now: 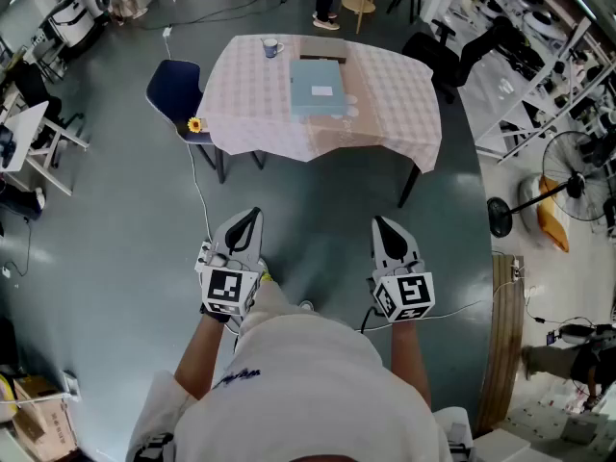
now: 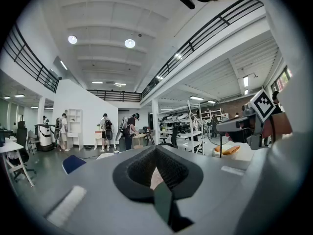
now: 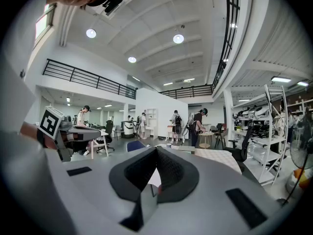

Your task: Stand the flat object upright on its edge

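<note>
Lying flat on the table (image 1: 252, 99) is a pale blue rectangular object (image 1: 318, 92).

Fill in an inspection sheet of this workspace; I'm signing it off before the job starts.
Surface: square table covered by a pink checked cloth.
Job's things: light blue flat rectangular object lying flat mid-table, untouched.
Clutter: white mug at far edge; dark flat slab behind the object.
Grippers: left gripper and right gripper: jaws shut, empty, short of the table.
Cables: white cable across the grey floor.
Surroundings: dark blue chair, black standing fan, people beyond.
</note>
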The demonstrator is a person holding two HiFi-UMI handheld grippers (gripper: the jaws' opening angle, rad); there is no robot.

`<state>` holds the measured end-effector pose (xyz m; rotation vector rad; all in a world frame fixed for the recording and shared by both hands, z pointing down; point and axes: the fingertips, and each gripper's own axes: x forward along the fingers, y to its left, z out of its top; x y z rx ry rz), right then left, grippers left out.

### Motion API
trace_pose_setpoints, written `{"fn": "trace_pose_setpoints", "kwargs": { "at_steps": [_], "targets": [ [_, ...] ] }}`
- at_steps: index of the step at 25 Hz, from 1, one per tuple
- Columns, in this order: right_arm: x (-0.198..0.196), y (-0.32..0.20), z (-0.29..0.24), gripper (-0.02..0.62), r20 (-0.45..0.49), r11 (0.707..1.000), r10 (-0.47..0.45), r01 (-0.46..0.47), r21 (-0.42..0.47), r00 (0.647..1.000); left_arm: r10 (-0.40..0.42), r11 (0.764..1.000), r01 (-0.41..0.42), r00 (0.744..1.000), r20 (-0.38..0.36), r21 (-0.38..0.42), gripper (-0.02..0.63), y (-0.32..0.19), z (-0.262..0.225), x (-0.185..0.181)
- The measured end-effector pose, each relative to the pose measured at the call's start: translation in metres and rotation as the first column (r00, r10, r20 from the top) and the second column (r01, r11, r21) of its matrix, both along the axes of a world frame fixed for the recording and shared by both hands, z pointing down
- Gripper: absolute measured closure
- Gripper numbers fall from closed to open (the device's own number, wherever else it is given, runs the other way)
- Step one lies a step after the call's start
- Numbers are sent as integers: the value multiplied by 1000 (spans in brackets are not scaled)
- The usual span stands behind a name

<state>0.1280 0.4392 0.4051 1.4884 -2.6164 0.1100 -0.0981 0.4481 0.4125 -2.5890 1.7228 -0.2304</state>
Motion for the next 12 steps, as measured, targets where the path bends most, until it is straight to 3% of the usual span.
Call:
{"fn": "trace_pose_setpoints", "kwargs": {
  "at_steps": [12],
  "targets": [
    [9,-3,-9,592,-10,999,20,-19,39,1000,10,999,-10,1000,-9,32,603,-9,-10,4]
  ]
}}
